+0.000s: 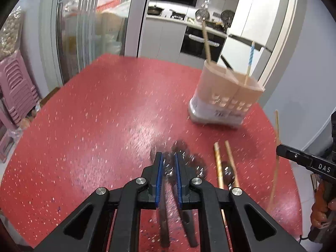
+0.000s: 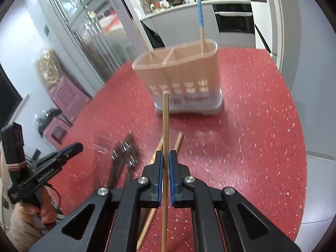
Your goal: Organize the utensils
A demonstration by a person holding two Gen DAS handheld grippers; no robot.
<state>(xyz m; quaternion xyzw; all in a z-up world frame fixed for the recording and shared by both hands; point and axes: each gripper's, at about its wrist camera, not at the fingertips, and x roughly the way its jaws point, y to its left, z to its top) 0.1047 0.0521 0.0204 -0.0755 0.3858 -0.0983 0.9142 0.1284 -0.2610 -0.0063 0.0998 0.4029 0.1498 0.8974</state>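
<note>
Red speckled table (image 1: 94, 115); left fingers (image 1: 168, 159) grip fork, right fingers (image 2: 166, 157) chopstick.

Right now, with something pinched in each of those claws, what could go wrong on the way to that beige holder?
The right gripper pinches one thin chopstick near its middle, so it could swivel or slip and miss a compartment.

The left gripper clamps several dark-handled utensils at once; one might drop out onto the red table.

The holder already has sticks standing in it, which an incoming utensil could knock.
</note>
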